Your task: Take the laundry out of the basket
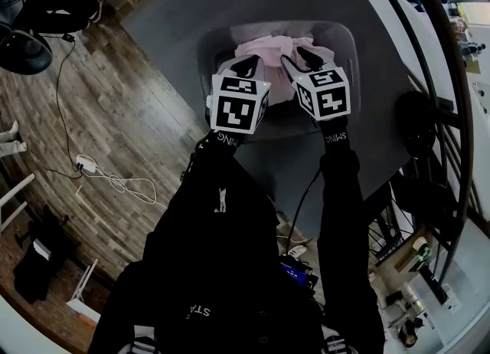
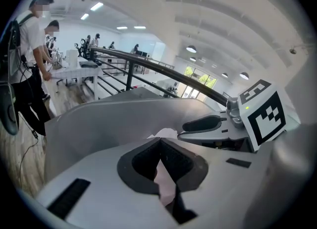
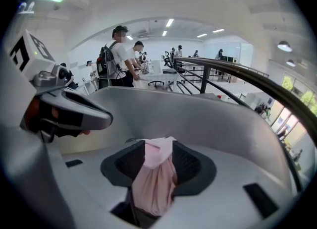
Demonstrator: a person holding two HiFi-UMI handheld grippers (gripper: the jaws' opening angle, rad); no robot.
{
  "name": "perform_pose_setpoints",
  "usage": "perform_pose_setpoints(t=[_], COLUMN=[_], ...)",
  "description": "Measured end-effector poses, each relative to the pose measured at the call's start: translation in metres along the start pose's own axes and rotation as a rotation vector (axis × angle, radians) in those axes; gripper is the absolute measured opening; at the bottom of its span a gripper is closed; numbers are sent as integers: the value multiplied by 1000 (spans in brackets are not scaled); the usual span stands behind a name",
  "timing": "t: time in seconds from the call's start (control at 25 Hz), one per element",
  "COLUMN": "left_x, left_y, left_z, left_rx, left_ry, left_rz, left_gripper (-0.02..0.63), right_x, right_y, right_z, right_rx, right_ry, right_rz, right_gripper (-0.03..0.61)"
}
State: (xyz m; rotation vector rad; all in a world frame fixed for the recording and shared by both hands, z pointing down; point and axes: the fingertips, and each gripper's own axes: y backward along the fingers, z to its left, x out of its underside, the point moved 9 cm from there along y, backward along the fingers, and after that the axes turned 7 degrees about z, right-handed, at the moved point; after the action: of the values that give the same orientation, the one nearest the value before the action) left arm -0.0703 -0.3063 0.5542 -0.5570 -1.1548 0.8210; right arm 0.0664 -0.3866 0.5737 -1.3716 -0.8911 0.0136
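Observation:
A grey plastic basket (image 1: 205, 47) holds pale pink laundry (image 1: 268, 44). Both grippers reach into it side by side from the near rim. My left gripper (image 1: 246, 63) is shut on a fold of the pink cloth (image 2: 166, 182), which shows just behind its touching pads (image 2: 148, 161). My right gripper (image 1: 298, 59) has its jaws parted. A bunch of pink cloth (image 3: 156, 183) lies loosely between them and drapes over the tips (image 3: 157, 146). The basket wall (image 3: 198, 119) curves round behind the cloth. Each gripper sees the other alongside it.
The basket stands on a dark grey surface (image 1: 367, 122) beside a wooden floor with a power strip and cables (image 1: 107, 180). A curved black railing (image 1: 452, 77) runs along the right. People (image 3: 119, 59) stand at desks far behind.

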Motion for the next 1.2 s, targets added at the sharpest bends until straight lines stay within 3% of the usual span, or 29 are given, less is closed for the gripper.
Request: perform_pose_setpoints(t=[0.36, 0.64, 0.84, 1.2], left_x=[9, 21, 29, 21], left_y=[-30, -37, -37, -20], left_z=[15, 11, 11, 12], left_rx=[-24, -21, -12, -7], left_ry=[47, 53, 63, 81], left_rz=[49, 62, 59, 9], left_gripper=[3, 5, 5, 3], right_x=[16, 29, 34, 33], right_y=[-51, -84, -112, -141], right_z=[-13, -12, -19, -17], right_rx=[-53, -109, -114, -136], right_ry=[129, 384, 377, 320], right_rz=[169, 318, 401, 525], right_gripper=[290, 394, 436, 433])
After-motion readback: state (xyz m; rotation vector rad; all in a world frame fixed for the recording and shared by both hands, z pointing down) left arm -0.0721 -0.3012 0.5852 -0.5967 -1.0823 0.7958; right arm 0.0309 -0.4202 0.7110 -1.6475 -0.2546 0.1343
